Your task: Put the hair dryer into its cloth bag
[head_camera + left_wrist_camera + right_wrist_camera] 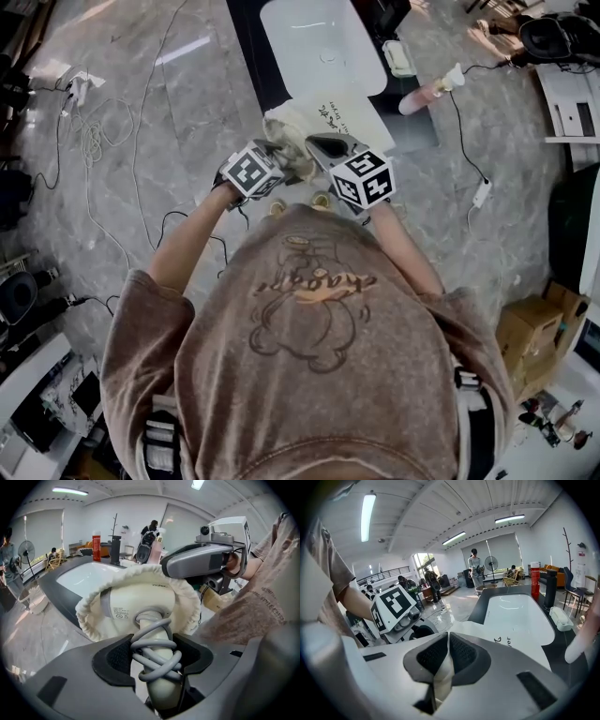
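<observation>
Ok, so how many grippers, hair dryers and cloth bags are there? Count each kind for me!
grippers: 2 (left gripper, right gripper)
hair dryer: 1
cloth bag: 1
total: 4

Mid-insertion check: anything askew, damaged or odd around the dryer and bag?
Nothing damaged or spilled. The hair dryer sits head-first in the cloth bag; its cord lies in loose, crossing loops round the handle, where the left gripper clamps it.
</observation>
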